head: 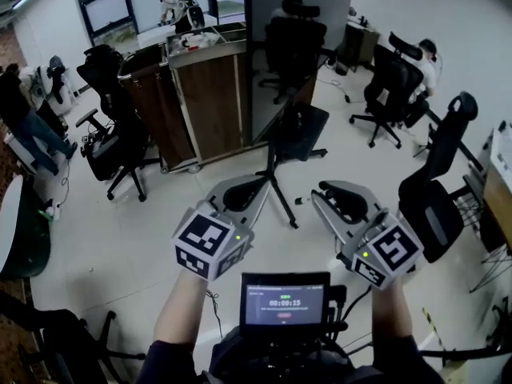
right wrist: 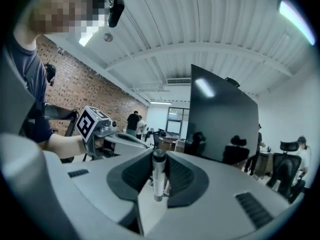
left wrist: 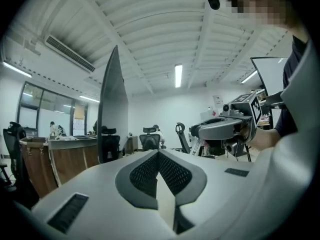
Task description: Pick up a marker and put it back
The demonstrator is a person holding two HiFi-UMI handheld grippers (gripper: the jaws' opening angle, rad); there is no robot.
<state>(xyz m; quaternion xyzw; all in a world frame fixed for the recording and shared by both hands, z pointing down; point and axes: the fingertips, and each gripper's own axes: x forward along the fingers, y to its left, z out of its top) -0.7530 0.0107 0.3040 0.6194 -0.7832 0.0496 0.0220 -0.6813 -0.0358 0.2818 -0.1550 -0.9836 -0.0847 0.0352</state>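
In the right gripper view, a marker (right wrist: 158, 176) with a pale barrel and a dark cap stands upright between the jaws of my right gripper (right wrist: 159, 159), which is shut on it. The head view shows that gripper (head: 320, 194) held level above the floor, but the marker cannot be made out there. My left gripper (head: 262, 184) is beside it at about the same height. In its own view the left gripper (left wrist: 159, 156) has its ribbed pads (left wrist: 145, 174) meeting at the tip with nothing between them. Each gripper shows in the other's view: the right gripper (left wrist: 226, 126) and the left gripper (right wrist: 102, 130).
A wooden cabinet (head: 204, 94) with a dark upright panel (head: 276, 46) stands ahead. Black office chairs (head: 292, 134) ring the pale floor (head: 128, 238), one close at the right (head: 436, 190). A small screen (head: 285, 304) sits at my chest. People stand at the far back and left.
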